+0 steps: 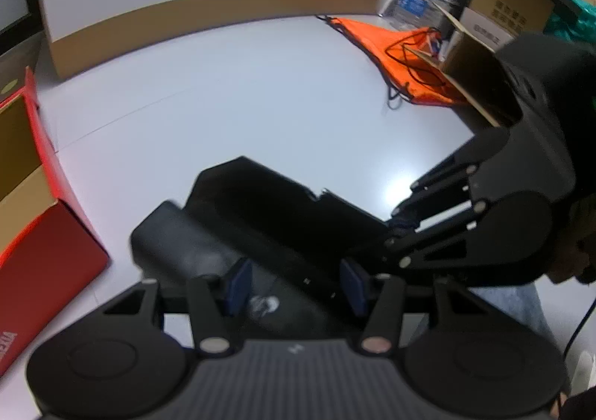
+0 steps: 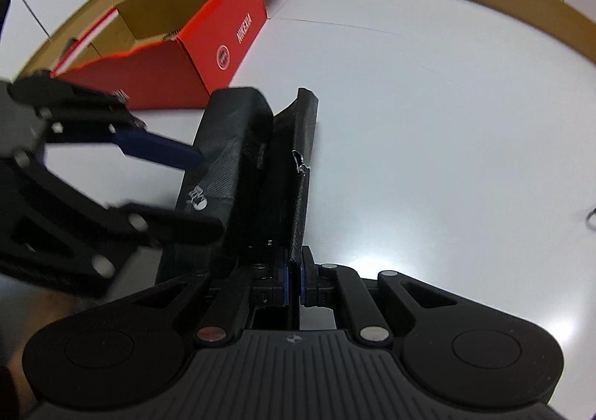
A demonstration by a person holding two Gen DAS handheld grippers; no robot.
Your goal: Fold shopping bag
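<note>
Folding a black shopping bag (image 2: 238, 163) on a white worktop (image 2: 428, 144), one hand-held gripper at each side.

Left to right: a red cardboard box (image 2: 208, 47) sits well beyond the left hand-held gripper (image 1: 296, 287), whose blue pads (image 1: 238, 286) stand wide apart over the bag's near edge with nothing pinched between them. The bag lies partly folded just ahead of both tools, one panel raised like a flap. The right hand-held gripper (image 2: 294, 282) has its pads drawn narrow, clamped on the bag's thin upright edge. Farther off to the right of the left tool lie an orange drawstring bag (image 1: 395, 54) and brown cartons (image 1: 499, 10).
</note>
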